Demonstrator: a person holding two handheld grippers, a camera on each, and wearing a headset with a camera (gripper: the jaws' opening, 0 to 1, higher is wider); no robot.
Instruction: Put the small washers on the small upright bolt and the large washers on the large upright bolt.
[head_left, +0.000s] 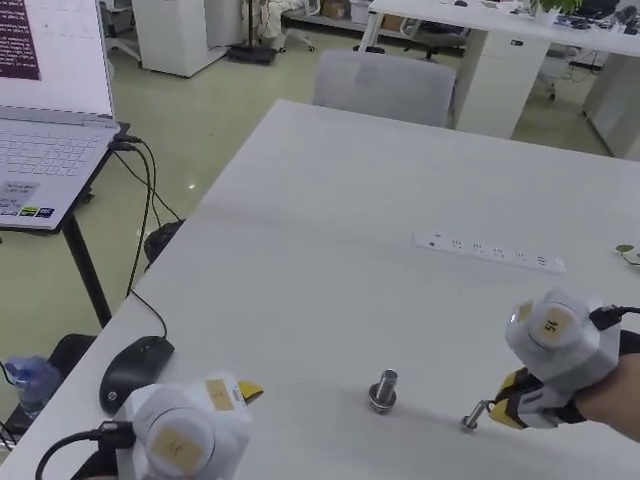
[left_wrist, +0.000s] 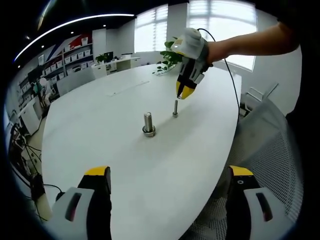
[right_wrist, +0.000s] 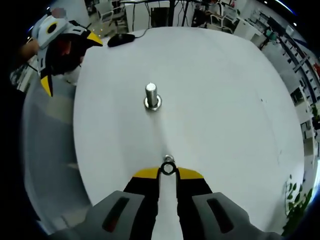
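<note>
Step in hand: seat the small washer (right_wrist: 168, 168) on the small bolt (left_wrist: 175, 107). To do it well, keep the ring flat, centre its hole over the bolt tip, lower straight and let go only once it is past the tip. The bolt is thin, so a sideways nudge likely tips it.

Right gripper (right_wrist: 168, 172) is pinched on the small washer, jaws nearly together. The small bolt stands upright near the large bolt (head_left: 383, 390), on its far side from the left gripper (left_wrist: 168, 172). The right gripper's tips sit just above the small bolt; can't tell whether the ring touches it. Left gripper is released, jaws wide, empty, well back from the large bolt.
</note>
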